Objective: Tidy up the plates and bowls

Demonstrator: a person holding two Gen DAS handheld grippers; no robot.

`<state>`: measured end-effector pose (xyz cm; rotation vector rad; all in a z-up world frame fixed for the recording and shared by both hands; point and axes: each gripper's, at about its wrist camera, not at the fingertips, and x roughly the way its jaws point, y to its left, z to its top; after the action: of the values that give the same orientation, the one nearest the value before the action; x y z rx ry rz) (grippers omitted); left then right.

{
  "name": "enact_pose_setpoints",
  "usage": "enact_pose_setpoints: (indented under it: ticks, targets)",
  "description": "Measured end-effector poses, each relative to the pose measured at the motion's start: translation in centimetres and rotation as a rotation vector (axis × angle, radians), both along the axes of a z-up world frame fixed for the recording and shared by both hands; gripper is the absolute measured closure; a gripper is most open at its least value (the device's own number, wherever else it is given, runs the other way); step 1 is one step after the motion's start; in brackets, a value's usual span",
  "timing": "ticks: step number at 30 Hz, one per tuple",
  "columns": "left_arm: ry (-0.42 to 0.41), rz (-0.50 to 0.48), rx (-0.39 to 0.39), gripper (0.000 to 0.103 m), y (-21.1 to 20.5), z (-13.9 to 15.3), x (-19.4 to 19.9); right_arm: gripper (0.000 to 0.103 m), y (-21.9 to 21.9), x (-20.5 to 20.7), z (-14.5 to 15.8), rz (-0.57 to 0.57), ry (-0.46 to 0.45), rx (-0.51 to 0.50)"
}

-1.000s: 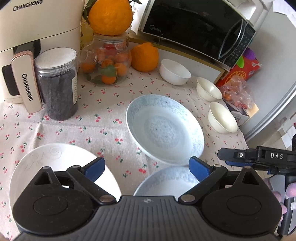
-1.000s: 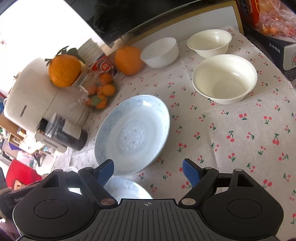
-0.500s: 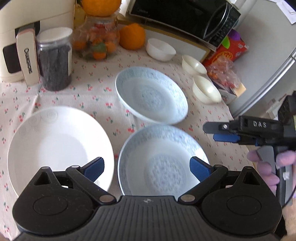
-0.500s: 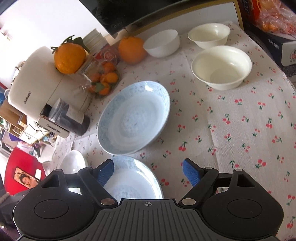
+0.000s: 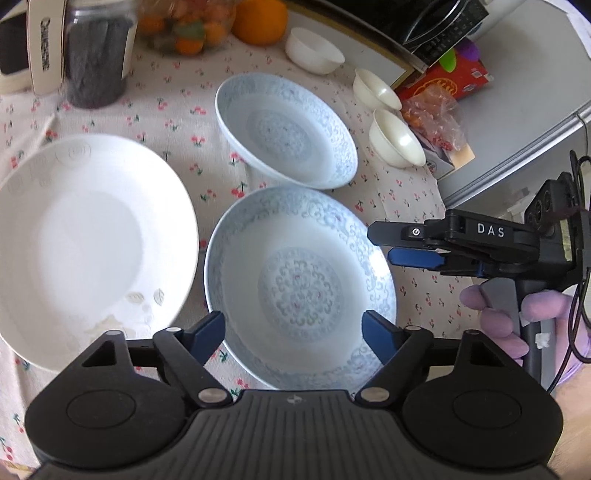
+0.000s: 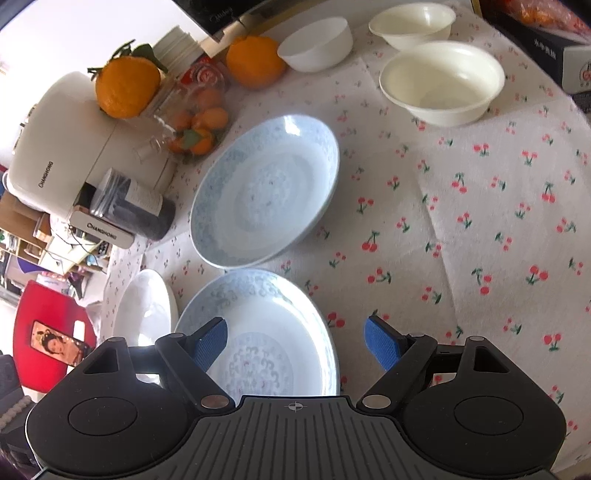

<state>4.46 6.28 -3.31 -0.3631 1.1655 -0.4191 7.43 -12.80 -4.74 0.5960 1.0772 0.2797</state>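
Left wrist view: left gripper (image 5: 293, 328), jaws spread and just closing, nothing pinched, hangs over near blue-patterned porcelain plate (image 5: 299, 288) on cherry-print tablecloth (image 5: 177, 92). Right gripper (image 6: 295, 341) spread too, beside same plate. Matching second blue plate (image 5: 286, 129) just behind; plain white plate (image 5: 85, 243) alongside. Risk: glazed rim slipping from pads, chipping neighbours, if grip lands shallow.

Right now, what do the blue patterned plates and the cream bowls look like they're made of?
Blue patterned plates: likely glazed porcelain, glossy with window glare and printed scrollwork. Cream bowls: smooth, duller sheen, thin rims; ceramic or melamine plastic, hard to tell.
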Motion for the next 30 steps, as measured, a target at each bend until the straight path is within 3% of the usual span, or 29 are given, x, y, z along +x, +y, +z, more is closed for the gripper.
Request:
enact_pose_setpoints:
  ticks: [10,18,21,30]
  targets:
    - [0.02,0.019,0.016,0.047,0.2,0.0,-0.2,0.02,0.3,0.1,-1.3,-0.001,0.055,0.036]
    - [-0.016,0.053,0.092,0.045,0.6,1.2,-0.5,0.02,0.1,0.2,-1.6,-0.007,0.069,0.046]
    - [0.013,0.051,0.117,0.045,0.5,0.6,-0.4,0.02,0.3,0.1,-1.6,-0.004,0.068,0.041]
    - [0.083,0.045,0.124,0.058,0.3,-1.0,-0.3,0.023,0.8,0.0,-2.0,0.012,0.077,0.036]
